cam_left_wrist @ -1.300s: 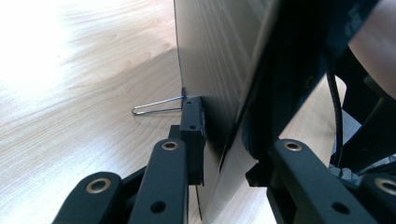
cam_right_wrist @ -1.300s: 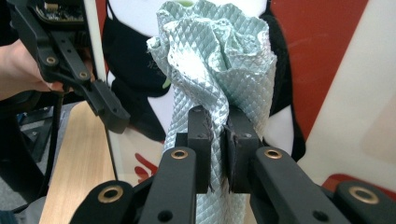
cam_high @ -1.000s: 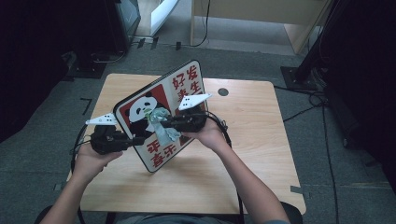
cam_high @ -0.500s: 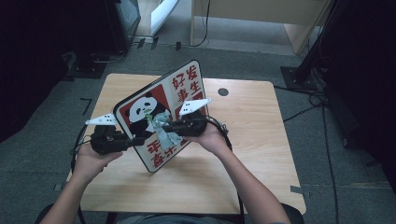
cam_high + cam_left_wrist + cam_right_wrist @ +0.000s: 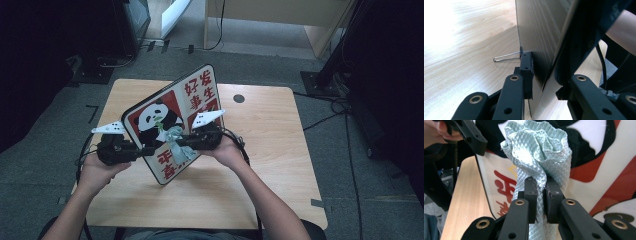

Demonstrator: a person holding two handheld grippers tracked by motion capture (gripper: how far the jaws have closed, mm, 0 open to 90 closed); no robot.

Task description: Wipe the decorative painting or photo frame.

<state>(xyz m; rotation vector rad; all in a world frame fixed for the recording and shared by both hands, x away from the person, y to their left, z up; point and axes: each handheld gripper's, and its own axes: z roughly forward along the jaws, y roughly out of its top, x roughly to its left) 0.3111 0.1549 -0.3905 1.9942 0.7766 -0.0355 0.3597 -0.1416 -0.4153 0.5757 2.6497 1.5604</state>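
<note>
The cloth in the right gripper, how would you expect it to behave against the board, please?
Probably floppy: the cloth bunches above the right gripper. Its quilted weave may grip rather than slide. The board, clamped by the left gripper, looks stiff.

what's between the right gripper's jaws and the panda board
A pale green cloth: the right gripper pinches it, and its bunched end lies against the panda board in the right gripper view.

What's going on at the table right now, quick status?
Left gripper clamped on the panda board edge, holding it upright. Right gripper pinching a pale cloth against its face. Nothing in the way.
</note>
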